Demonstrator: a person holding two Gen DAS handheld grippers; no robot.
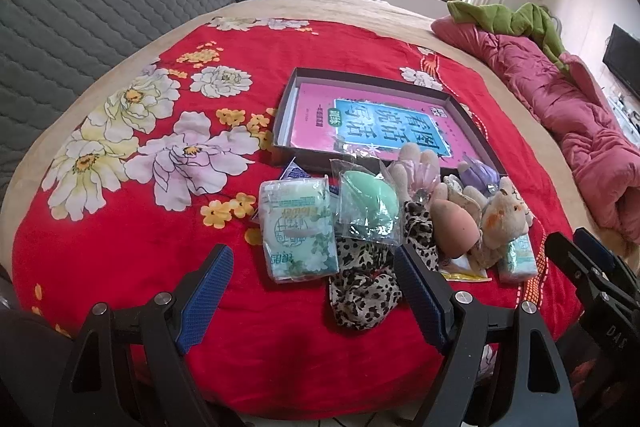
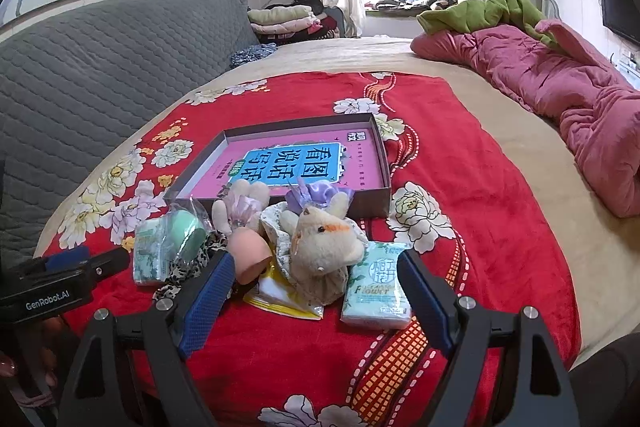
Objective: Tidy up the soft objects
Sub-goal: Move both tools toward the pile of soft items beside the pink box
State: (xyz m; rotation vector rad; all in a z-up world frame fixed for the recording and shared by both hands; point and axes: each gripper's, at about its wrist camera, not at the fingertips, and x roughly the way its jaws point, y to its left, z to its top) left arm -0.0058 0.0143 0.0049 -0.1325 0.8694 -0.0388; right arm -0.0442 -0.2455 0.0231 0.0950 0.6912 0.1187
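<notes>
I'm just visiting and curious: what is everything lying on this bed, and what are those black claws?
Box: one, grey, pink book inside, on the red blanket.
Tissue packs: two, pale green, one at the pile's left, one at its right.
Green sponge: one, bagged, beside the left pack.
Peach sponge: one, mid-pile.
Plush toys: beige, several; biggest in front.
Leopard cloth: one, under the pile.
Yellow packet: one, under the plush.
Pink quilt: one, far right.
Left gripper: open, empty.
Right gripper: open, empty.
</notes>
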